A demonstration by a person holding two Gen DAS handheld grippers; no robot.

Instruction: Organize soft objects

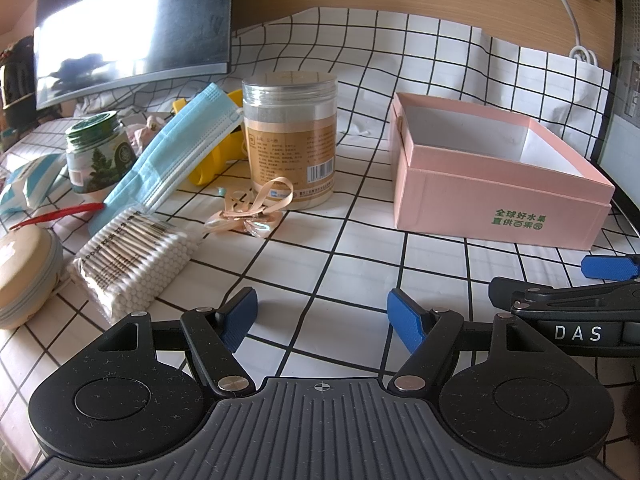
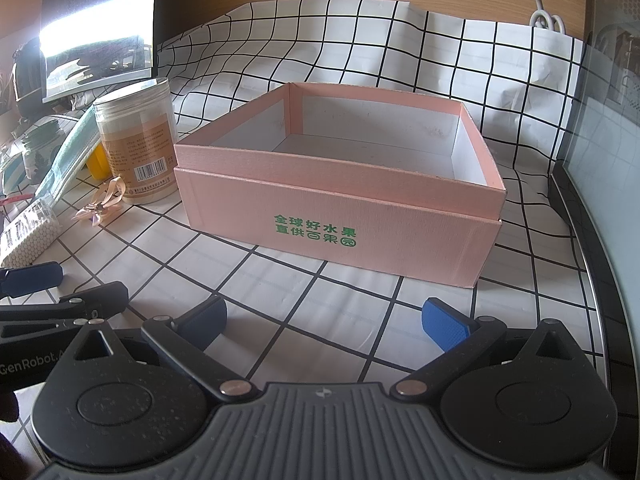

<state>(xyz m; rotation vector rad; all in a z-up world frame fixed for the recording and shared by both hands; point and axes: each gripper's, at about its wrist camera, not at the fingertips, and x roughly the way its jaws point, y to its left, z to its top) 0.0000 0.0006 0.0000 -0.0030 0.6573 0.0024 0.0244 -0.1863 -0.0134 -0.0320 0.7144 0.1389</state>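
Left wrist view shows the left gripper (image 1: 322,320) low over the checked cloth (image 1: 360,264), its blue tips wide apart and holding nothing. Right wrist view shows the right gripper (image 2: 324,320) the same way, tips far apart and empty, facing the pink box (image 2: 340,216). The box looks empty, so the sorting seems not yet begun.

The soft things sit on the left side. The blue face mask (image 1: 180,152) leans on the tall jar (image 1: 290,140). The ribbon bow (image 1: 256,210) lies just in front of that jar. The bag of cotton swabs (image 1: 132,256) is near the left gripper.

A good first pick may be the swab bag, since it is closest. Come down with one tip on each long side, then squeeze gently so the bag does not pop. Lift it up high before moving right, so it clears the box wall. Taking the mask could tip the jar, so pull it away slowly.
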